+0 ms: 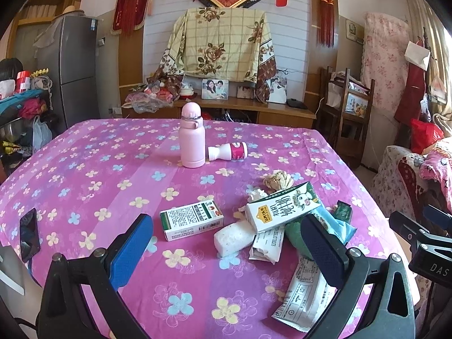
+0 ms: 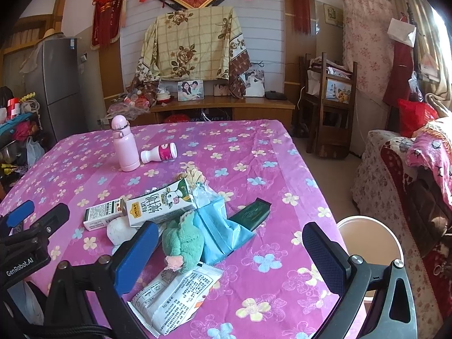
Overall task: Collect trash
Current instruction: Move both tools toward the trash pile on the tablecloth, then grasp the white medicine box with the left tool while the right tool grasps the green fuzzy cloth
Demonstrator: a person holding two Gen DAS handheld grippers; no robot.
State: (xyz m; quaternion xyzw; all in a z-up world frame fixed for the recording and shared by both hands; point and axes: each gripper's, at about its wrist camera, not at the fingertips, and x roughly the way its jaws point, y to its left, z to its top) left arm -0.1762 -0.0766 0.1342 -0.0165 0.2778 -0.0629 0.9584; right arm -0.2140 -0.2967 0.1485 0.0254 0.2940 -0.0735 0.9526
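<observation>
A trash pile lies on the pink flowered tablecloth [image 1: 84, 169]: a milk carton [image 1: 282, 209] [image 2: 161, 206], a small green-and-white box [image 1: 192, 220] [image 2: 104, 214], a white foam block [image 1: 233, 237], white printed wrappers [image 1: 305, 296] [image 2: 175, 293], a blue packet [image 2: 223, 231], a dark green packet [image 2: 251, 214], crumpled paper [image 1: 278, 180]. A green plush toy [image 2: 183, 243] lies among them. My left gripper [image 1: 226, 251] is open, hovering just before the pile. My right gripper [image 2: 231, 257] is open over the plush and wrapper.
A pink flask [image 1: 192, 138] [image 2: 124, 147] stands mid-table, with a small white bottle [image 1: 228, 152] [image 2: 159, 153] lying beside it. A phone [image 1: 28, 237] lies near the left edge. A round white bin [image 2: 370, 243] stands off the table's right edge. A sofa [image 2: 409, 175] is at right.
</observation>
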